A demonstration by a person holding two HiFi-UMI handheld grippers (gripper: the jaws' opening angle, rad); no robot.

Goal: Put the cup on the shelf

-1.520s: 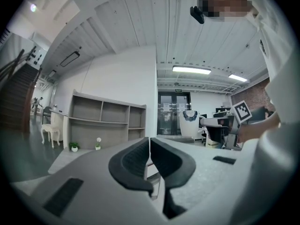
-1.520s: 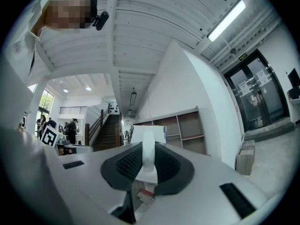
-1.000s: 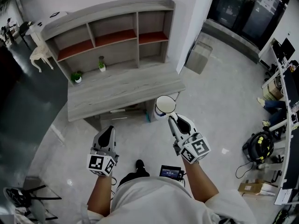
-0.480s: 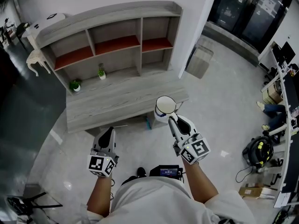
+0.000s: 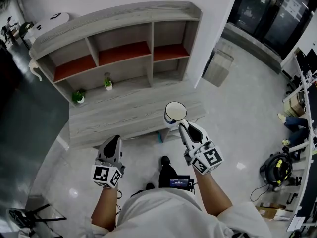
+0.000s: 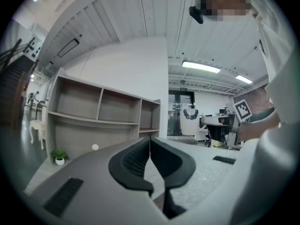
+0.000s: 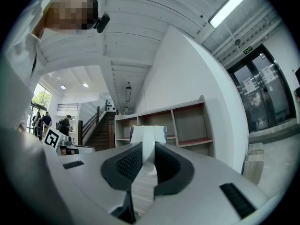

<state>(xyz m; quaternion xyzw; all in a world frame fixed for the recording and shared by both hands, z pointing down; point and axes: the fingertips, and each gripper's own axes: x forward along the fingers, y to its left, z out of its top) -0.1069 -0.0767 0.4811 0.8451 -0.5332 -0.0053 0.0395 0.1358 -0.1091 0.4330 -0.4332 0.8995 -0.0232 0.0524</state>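
Observation:
A white cup (image 5: 175,112) with a dark rim hangs over the front edge of the grey wooden shelf unit (image 5: 124,108), held by its handle in my right gripper (image 5: 184,127). In the right gripper view the cup (image 7: 148,134) stands upright beyond the jaws, its white handle pinched between them, with my right gripper (image 7: 147,165) shut on it. The shelf unit (image 7: 164,125) has red-floored compartments behind. My left gripper (image 5: 112,145) is held lower left, short of the shelf, shut and empty; the left gripper view shows my left gripper (image 6: 150,161) with its jaws together.
Two small potted plants (image 5: 78,96) (image 5: 107,84) sit on the shelf unit's lower ledge at the left. A grey box (image 5: 218,68) stands on the floor right of the unit. A white pillar rises beside it. Desks and bags (image 5: 277,165) lie far right.
The person has stepped closer to the shelf unit; it has grown in the head view. The cup, still held, has moved from over the floor to over the unit's front edge.

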